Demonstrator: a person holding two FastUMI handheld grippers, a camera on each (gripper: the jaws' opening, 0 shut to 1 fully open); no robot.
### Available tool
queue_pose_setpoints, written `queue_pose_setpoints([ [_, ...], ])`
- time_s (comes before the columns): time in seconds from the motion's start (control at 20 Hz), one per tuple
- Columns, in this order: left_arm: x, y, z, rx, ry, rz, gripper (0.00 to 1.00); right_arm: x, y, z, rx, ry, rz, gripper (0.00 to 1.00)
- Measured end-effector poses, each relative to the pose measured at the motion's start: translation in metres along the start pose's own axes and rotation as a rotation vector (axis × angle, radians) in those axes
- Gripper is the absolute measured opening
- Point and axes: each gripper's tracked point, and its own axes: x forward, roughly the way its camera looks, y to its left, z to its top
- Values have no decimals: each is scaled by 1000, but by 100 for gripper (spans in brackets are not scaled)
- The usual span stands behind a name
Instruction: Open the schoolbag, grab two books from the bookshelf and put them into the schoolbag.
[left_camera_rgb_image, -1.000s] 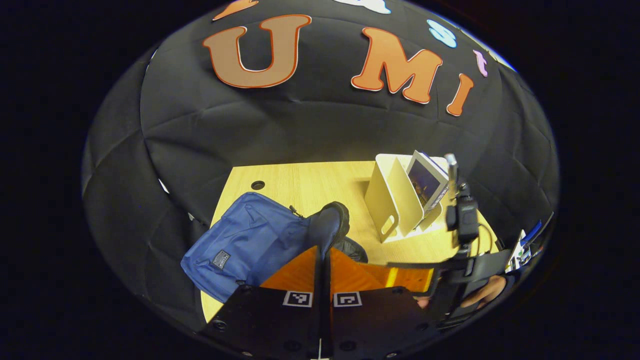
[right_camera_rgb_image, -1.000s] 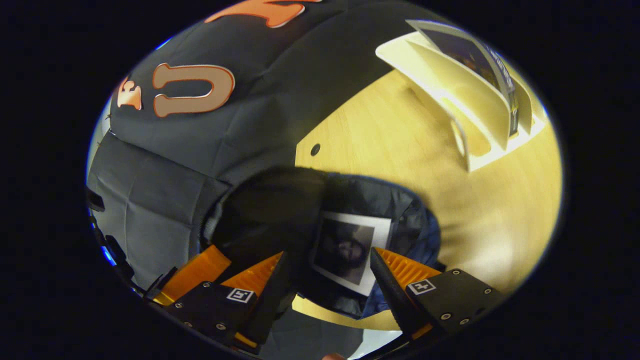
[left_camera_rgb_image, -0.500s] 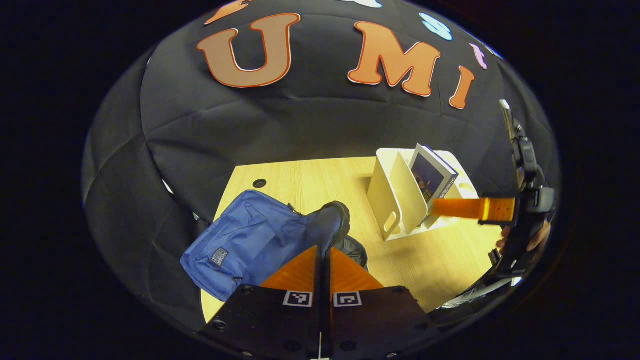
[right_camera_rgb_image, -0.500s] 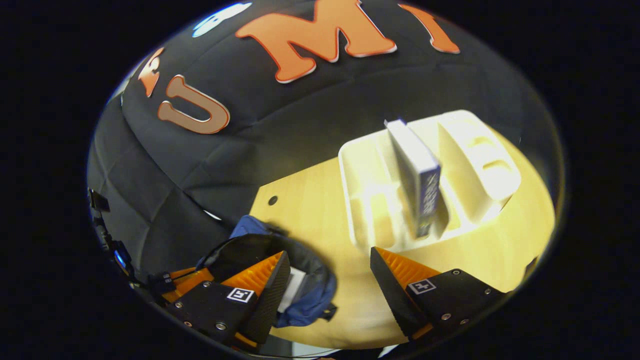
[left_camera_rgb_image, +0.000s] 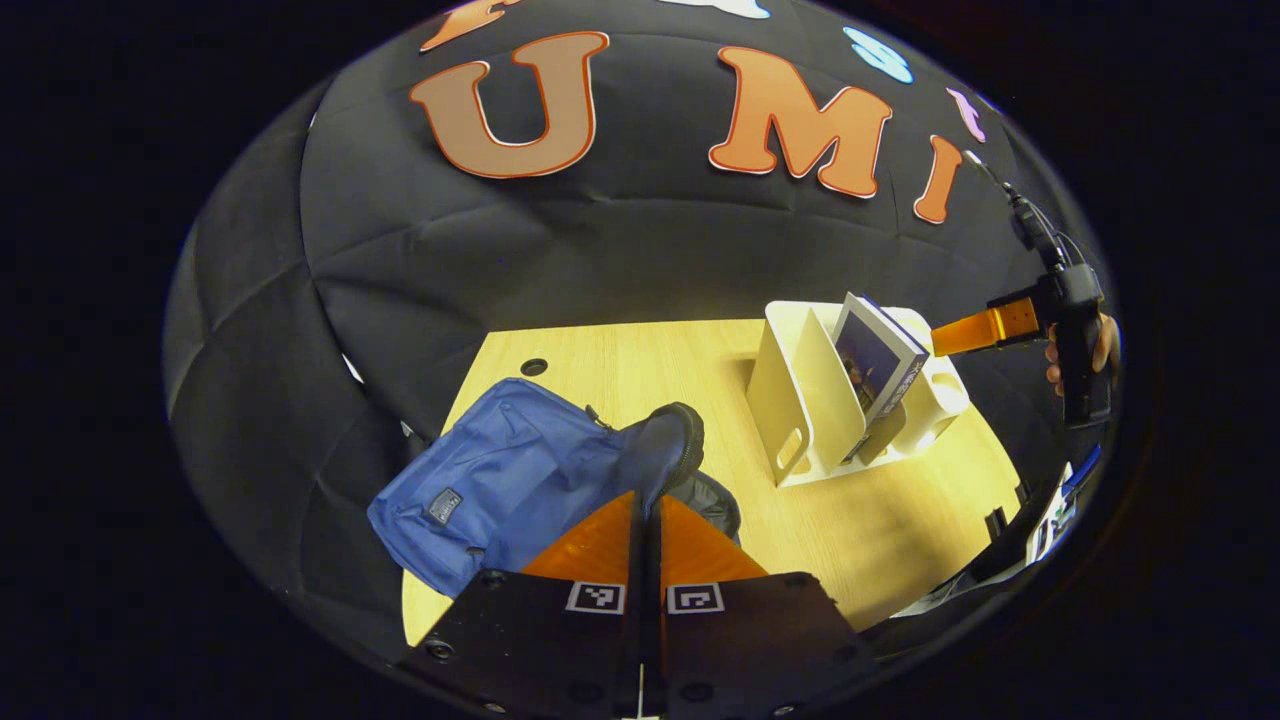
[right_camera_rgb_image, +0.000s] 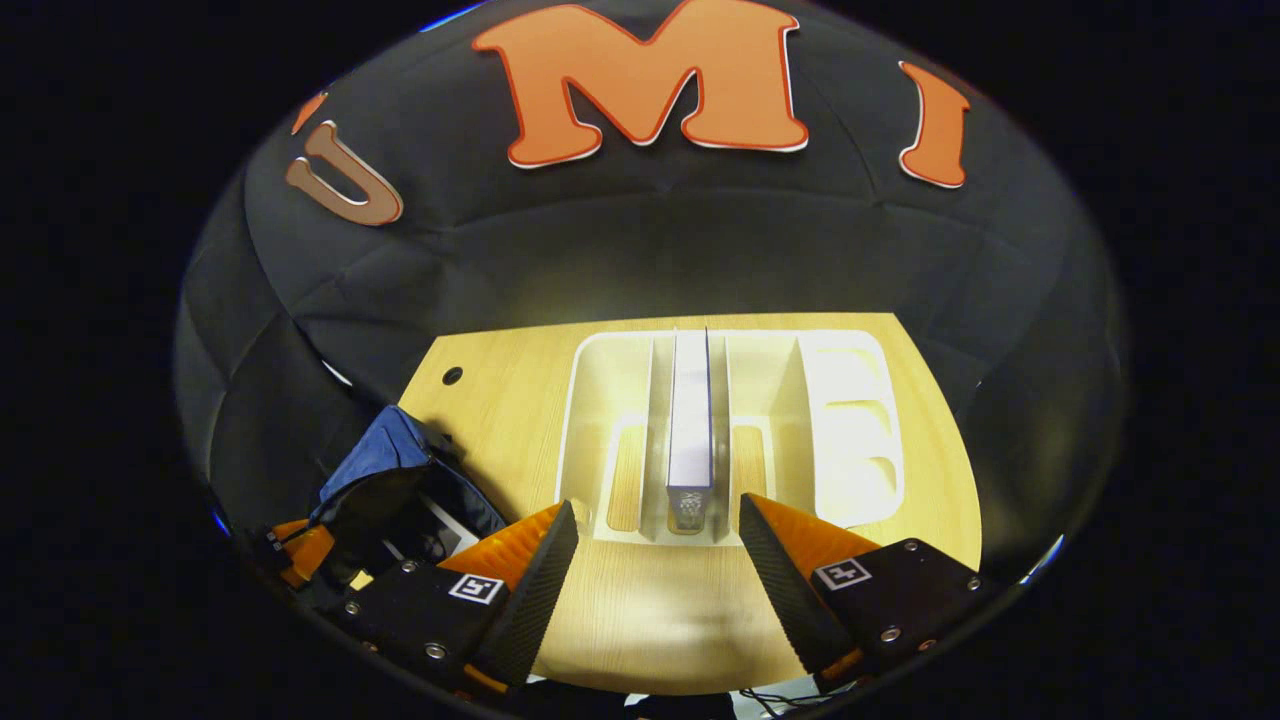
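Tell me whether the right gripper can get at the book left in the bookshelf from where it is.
Probably yes. The right gripper is open and lined up with the book, which stands upright in the bookshelf with free slots on both sides and nothing between.

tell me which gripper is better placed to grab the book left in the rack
Right. The right gripper is open and lined up with the book standing in the bookshelf; the left gripper is shut on the schoolbag rim.

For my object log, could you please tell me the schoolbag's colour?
The fabric schoolbag is blue, clearest in the left gripper view.
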Motion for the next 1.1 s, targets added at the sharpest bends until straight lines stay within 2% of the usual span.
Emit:
queue_pose_setpoints([
  [0.2, 2, -2, -4, -21, 4, 6, 1, 27, -13, 20, -61, 65, -39, 97],
  [0.35, 2, -2, -5, -26, 4, 10, 1, 54, -13, 33, -73, 138, -22, 97],
  [0.45, 3, -4, -9, -37, 9, 11, 1, 70, -17, 41, -107, 172, -44, 96],
  [0.55, 4, -3, -11, -49, 9, 11, 1, 82, -18, 40, -132, 221, -44, 91],
  [0.65, 4, -3, -13, -62, 10, 11, 1, 91, -10, 31, -107, 293, -18, 86],
  [0.75, 3, -3, -16, -76, 13, 11, 1, 97, -11, 30, -114, 315, -32, 79],
  [0.85, 4, -3, -18, -90, 16, 10, 1, 99, -17, 31, -106, 330, -47, 66],
  [0.9, 5, -3, -19, -94, 16, 10, 1, 100, -20, 33, -95, 340, -52, 64],
  [0.95, 5, -4, -19, -96, 17, 7, 1, 101, -20, 30, -89, 359, -58, 48],
  [1.0, 5, -4, -19, -99, 18, 7, 1, 100, -23, 25, -101, 383, -72, 50],
  [1.05, 5, -4, -21, -100, 20, 5, 1, 100, -28, 24, -106, 394, -95, 30],
  [1.1, 4, -4, -22, -99, 19, 4, 1, 103, -28, 24, -100, 395, -93, 37],
])
